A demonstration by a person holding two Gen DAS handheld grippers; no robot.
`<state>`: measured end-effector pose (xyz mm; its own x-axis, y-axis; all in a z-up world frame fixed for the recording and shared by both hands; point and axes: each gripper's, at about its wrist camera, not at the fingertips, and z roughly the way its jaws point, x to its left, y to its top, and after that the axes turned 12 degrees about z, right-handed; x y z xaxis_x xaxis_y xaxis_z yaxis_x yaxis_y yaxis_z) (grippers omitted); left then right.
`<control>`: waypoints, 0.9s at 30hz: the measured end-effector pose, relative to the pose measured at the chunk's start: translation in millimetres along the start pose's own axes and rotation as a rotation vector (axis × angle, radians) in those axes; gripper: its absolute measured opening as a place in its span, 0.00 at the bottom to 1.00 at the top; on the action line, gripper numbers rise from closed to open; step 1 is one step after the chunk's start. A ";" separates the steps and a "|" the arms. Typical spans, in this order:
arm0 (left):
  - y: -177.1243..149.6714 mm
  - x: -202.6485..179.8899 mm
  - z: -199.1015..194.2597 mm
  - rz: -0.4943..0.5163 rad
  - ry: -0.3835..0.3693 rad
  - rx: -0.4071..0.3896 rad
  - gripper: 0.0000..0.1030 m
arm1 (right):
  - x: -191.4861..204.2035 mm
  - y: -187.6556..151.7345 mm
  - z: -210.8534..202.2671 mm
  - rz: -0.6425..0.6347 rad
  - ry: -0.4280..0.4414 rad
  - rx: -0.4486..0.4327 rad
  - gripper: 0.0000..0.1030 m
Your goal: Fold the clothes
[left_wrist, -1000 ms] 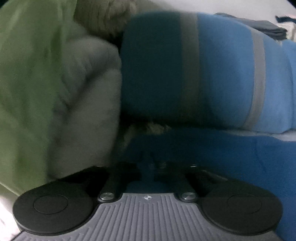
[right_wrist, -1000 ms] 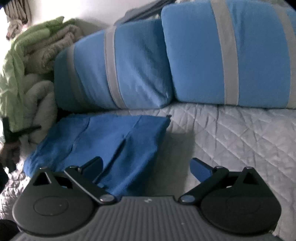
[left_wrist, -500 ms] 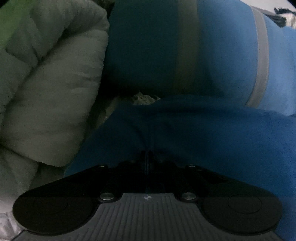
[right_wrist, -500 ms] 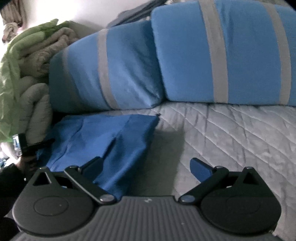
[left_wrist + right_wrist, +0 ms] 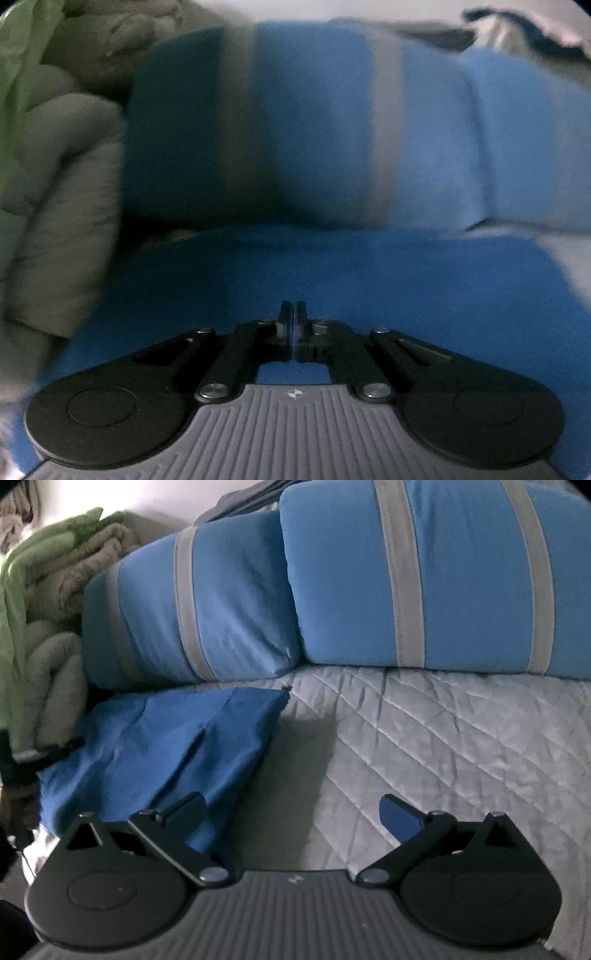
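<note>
On the quilted bed (image 5: 461, 738), blue garment (image 5: 166, 746) lay at 10 o'clock, below striped pillows (image 5: 221, 609); soft, light, prob. slippery; best pinched at a corner; L gripper (image 5: 294, 314) fully closed, nothing visibly held; R gripper (image 5: 291, 812) wide open, empty.

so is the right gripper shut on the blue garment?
No. The right gripper stands open, its fingers apart above the quilt, with the blue garment beside its left finger.

One royal-blue folded cloth garment (image 5: 162, 746) on one grey quilted bed (image 5: 443, 746). Two blue pillows with grey stripes, left (image 5: 192, 609) and right (image 5: 424, 576). One beige blanket pile (image 5: 55, 672).
</note>
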<state>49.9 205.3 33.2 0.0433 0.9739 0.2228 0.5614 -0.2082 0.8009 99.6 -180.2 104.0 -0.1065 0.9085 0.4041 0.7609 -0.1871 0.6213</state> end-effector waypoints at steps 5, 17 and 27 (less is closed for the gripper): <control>33.6 -77.1 -0.6 -0.023 -0.110 -0.051 0.00 | -9.0 -6.9 6.2 -0.020 -0.059 0.022 1.00; 18.1 -169.9 92.7 -0.030 -0.170 0.072 0.01 | -36.9 -13.7 13.4 0.040 -0.093 0.128 1.00; 13.1 -169.8 70.1 -0.035 -0.141 0.002 0.00 | -53.5 -16.7 33.2 0.119 -0.115 0.207 1.00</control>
<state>107.8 43.5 -33.1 0.1394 0.9836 0.1148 0.5658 -0.1742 0.8059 113.9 -213.3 49.8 0.0562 0.9235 0.3795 0.8799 -0.2254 0.4183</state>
